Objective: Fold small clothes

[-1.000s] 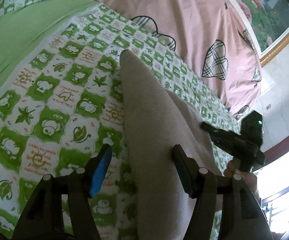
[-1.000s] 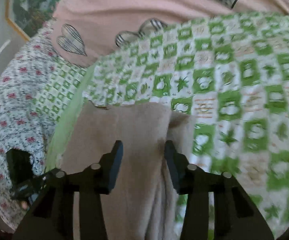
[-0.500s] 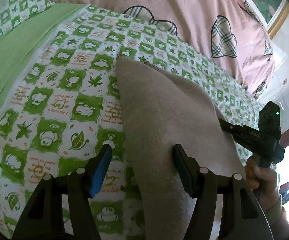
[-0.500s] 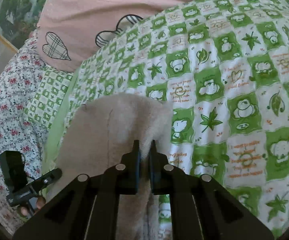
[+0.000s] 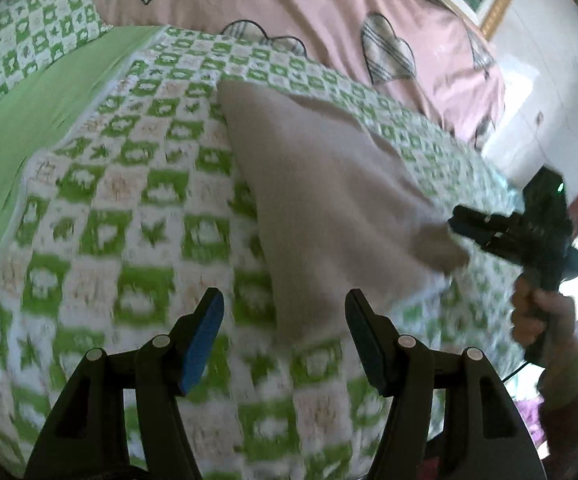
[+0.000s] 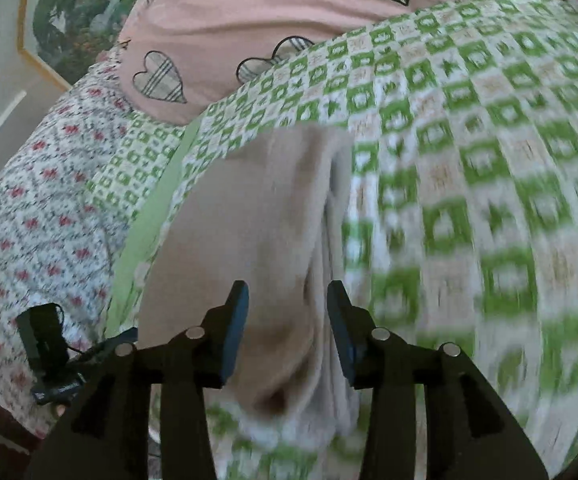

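The left gripper (image 5: 284,322) hangs above the bed with its jaws spread wide and nothing between them; its blue-padded finger (image 5: 203,340) and the dark one opposite frame the near end of the beige garment (image 5: 321,200) without touching it. The right gripper (image 6: 287,328) has its jaws parted to a moderate gap, and the garment (image 6: 249,240) runs up between them; whether either pad touches the cloth cannot be told through the blur. In the left wrist view the right gripper (image 5: 517,232) shows as a black tool held in the person's hand (image 5: 537,312), with its tip just beside a bunched corner of the garment toward the bed's right edge. In the right wrist view the left gripper (image 6: 55,360) shows at the lower left, over the bed's left edge.

The garment is a soft beige piece of small clothing, folded into a long wedge that lies on the green-and-white checked bedspread (image 5: 121,216), narrowing toward the head of the bed. A lengthwise fold line with stacked layers shows along its right side in the right wrist view. A plain green band (image 5: 29,128) of the bedspread runs beside the checks. At the head of the bed lies a pink pillow with plaid hearts (image 5: 289,12), a floral quilt (image 6: 37,200) lies along the left edge, and a framed picture (image 6: 73,20) hangs on the wall behind.
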`<state>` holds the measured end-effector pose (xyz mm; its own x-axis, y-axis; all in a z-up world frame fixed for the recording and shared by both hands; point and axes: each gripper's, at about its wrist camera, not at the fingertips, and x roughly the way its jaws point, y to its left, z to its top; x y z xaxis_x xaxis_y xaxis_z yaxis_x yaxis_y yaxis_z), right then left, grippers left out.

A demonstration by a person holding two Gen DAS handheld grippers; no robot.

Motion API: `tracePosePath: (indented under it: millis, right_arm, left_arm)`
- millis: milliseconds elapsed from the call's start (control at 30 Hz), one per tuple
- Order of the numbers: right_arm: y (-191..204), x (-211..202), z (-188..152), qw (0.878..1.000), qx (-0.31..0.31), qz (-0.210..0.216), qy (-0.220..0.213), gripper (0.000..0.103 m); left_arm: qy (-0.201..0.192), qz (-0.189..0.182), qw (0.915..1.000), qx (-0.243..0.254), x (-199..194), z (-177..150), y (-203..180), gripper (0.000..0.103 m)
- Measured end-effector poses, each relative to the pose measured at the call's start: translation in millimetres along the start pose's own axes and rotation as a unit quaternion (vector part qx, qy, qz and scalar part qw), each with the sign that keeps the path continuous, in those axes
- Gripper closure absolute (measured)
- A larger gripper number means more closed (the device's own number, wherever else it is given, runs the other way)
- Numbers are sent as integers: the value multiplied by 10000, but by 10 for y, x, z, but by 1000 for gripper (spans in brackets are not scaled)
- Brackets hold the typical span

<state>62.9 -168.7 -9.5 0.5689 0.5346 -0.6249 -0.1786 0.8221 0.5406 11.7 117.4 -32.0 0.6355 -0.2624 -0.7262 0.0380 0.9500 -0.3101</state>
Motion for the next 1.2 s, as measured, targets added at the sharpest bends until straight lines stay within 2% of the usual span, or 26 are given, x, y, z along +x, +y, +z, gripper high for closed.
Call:
tracePosePath:
  millis: [133,267,467,500,533,567,600,633,667,700,800,967,1033,1200]
  right_arm:
    - [33,-32,-188,9999,-68,52,103,60]
    - [124,59,-235,9996,-231,9,181,60]
    - [364,231,-326,9917,-1091,-528,421,63]
    - [364,268,-325,9907,-1133,-565,501,83]
    - [349,283,-315,9903,-1117,-613,553,96]
    - [326,249,-283,9917,-1019,-566,541,96]
    - [313,165,-248,9942,-908,-393,417,96]
    - [307,45,-214,9964,-804,-148,230,96]
    - [308,-77,-184,9972,-743,55,32,96]
    - [304,-172,-160,9972,-727,129,-111,97]
    - [201,-129,-180,9969,-777,-107,7,97]
    - [-122,243,-424,9947,-580,-638,567,98]
    - [-176,222,-428,9963,-391,-565,512,98]
    - [-137,169,-368,9938,-561,-808,513,98]
  left_arm:
    - [129,323,9991,259,135,-159,-135,39]
    - [55,627,9974,348,229,-180,-188,40]
    - [69,856,9962,175,382,-200,-119,41]
    - [63,879,9960,172,393,-204,-119,44]
    - [38,912,9957,177,388,-200,-123,53]
    - [20,891,9959,156,373,-187,-128,61]
    - [-3,839,9964,98,345,-167,-127,78]
    - [-31,840,9964,59,317,-162,-135,83]
    - [-109,953,9954,39,274,-150,-148,84]
    - [-131,983,9951,24,260,-148,-157,87]
    - [-54,825,9962,-259,271,-167,-121,92]
    - [169,475,9951,-846,333,-216,28,92]
    - [204,441,9947,-905,333,-213,46,92]
    - [255,469,9947,-881,357,-234,13,92]
